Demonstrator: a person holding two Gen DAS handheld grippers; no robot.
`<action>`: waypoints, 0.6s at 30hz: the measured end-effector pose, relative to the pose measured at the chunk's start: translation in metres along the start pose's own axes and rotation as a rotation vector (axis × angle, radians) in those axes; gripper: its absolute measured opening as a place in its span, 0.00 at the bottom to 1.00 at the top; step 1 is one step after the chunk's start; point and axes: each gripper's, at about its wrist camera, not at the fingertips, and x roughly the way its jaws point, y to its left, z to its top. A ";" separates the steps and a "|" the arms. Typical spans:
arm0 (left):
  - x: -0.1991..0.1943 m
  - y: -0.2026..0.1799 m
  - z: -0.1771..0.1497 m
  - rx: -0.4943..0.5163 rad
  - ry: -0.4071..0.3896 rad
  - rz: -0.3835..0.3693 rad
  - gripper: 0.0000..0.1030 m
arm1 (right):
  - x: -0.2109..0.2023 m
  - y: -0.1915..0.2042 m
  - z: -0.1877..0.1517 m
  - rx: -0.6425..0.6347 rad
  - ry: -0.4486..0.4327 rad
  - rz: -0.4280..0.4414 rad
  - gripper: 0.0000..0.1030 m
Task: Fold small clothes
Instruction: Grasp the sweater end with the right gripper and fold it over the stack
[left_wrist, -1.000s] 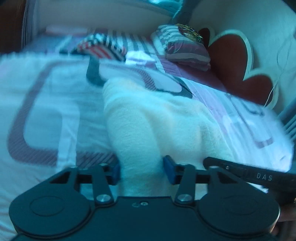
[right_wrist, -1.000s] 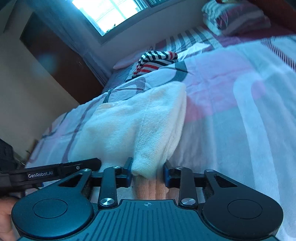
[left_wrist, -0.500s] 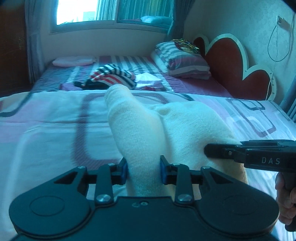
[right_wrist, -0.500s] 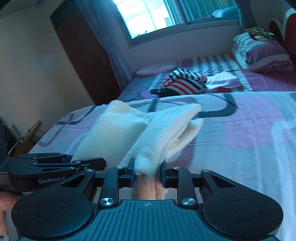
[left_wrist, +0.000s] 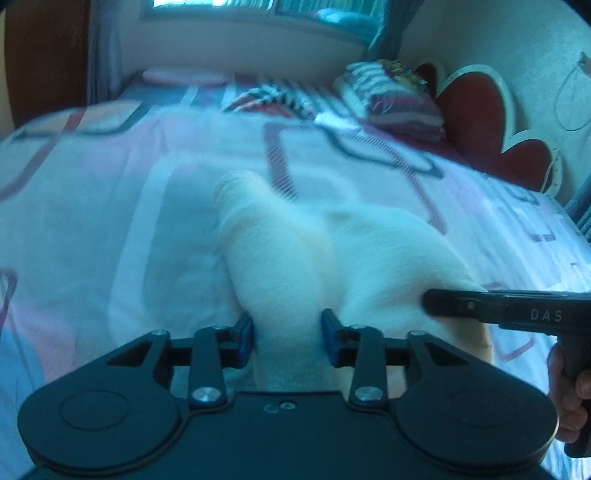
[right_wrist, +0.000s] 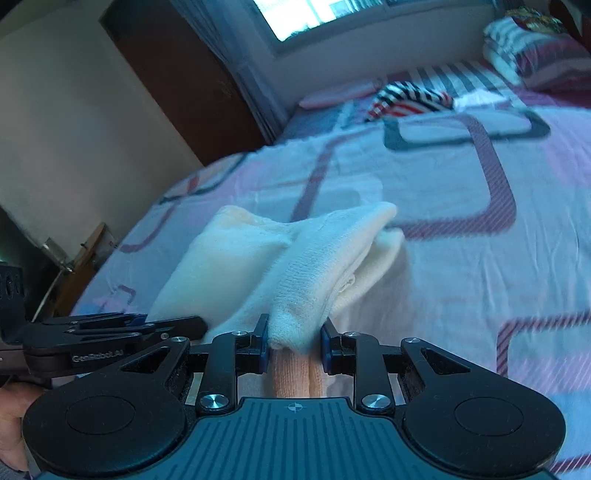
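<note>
1. The left gripper (left_wrist: 287, 334) has its jaws opening, the cream knitted garment (left_wrist: 332, 258) between them.
2. The right gripper (right_wrist: 294, 341) pinches the garment's other bunched edge.
3. The garment hangs stretched above the pink patterned bed (right_wrist: 461, 229).

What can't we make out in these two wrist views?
- Cream garment: type unreadable; left wrist view motion-blurred, near end hidden behind left gripper, whose jaws are opening.
- Its edge in the right gripper: hidden under the gripper body.
- Striped clothes: blurred, count unclear.
</note>
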 end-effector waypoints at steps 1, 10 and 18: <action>0.001 0.007 -0.003 -0.015 -0.009 -0.007 0.52 | 0.002 -0.006 -0.004 0.029 0.006 -0.002 0.25; 0.010 0.031 -0.014 -0.087 -0.017 -0.080 0.59 | 0.001 -0.016 -0.015 0.115 -0.023 -0.025 0.25; -0.029 0.035 -0.030 0.000 -0.053 -0.091 0.57 | -0.033 0.007 -0.020 -0.019 -0.036 -0.075 0.28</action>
